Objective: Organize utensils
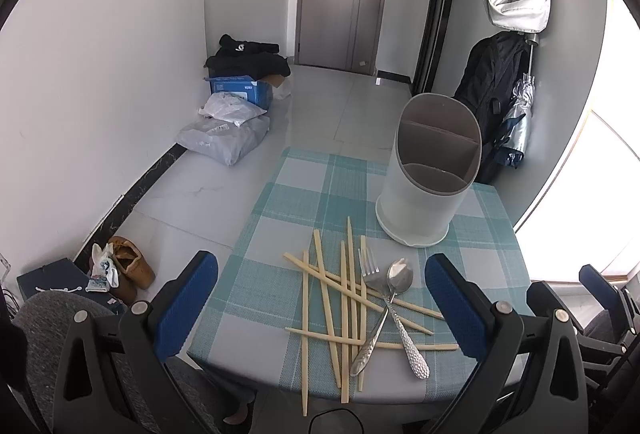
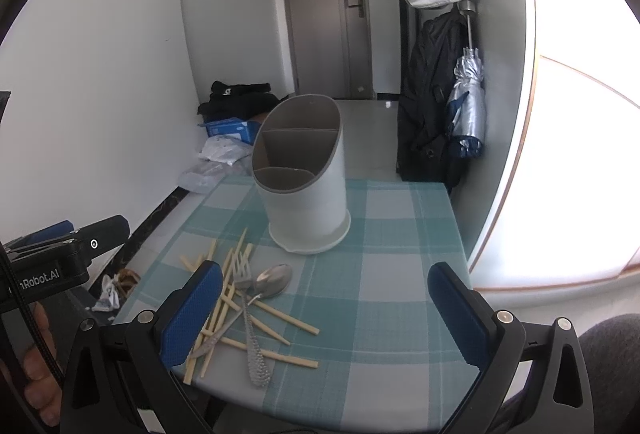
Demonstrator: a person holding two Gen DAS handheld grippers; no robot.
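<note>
A white utensil holder (image 1: pixel 428 177) with three empty compartments stands upright at the far side of the checked table; it also shows in the right wrist view (image 2: pixel 306 181). Several wooden chopsticks (image 1: pixel 334 310) lie in a loose crossed pile near the front edge, with a metal fork (image 1: pixel 370 314) and a metal spoon (image 1: pixel 402 300) lying across them. The same pile (image 2: pixel 232 310), fork (image 2: pixel 240 284) and spoon (image 2: pixel 272 282) show in the right wrist view. My left gripper (image 1: pixel 322 290) is open and empty, above the pile. My right gripper (image 2: pixel 326 298) is open and empty, just right of the pile.
The small table (image 2: pixel 380 274) carries a teal checked cloth. Its left edge drops to a tiled floor with bags and a blue box (image 1: pixel 240 89) by the wall. A coat and umbrella (image 2: pixel 464 105) hang at the right behind the table. Shoes (image 1: pixel 128 266) lie on the floor.
</note>
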